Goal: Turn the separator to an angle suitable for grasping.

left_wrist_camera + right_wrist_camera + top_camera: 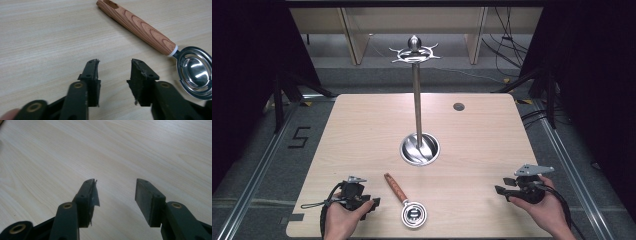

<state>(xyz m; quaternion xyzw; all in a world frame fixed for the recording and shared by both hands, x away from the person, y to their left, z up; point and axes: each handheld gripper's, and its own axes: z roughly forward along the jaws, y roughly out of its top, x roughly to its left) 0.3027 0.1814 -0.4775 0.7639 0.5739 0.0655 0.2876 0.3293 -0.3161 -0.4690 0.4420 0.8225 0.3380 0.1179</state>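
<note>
A utensil with a wood-grain handle [394, 186] [140, 26] and a round slotted steel head [414, 215] [196, 71] lies flat near the table's front edge. My left gripper [373, 204] [114, 62] rests just left of it, open, nothing between its jaws; the handle runs past beyond the right jaw. My right gripper [500, 190] [115, 181] sits at the front right of the table, open over bare wood. A tall steel stand [416, 100] with hooks at its top [414, 52] rises from a round base [419, 149] at the table's middle.
The light wooden table [362, 130] has a dark round cable hole [458, 106] at its back right. Beyond the table lie grey floor, cables [507, 45] and wooden furniture legs [352, 35]. Dark curtains stand at both sides.
</note>
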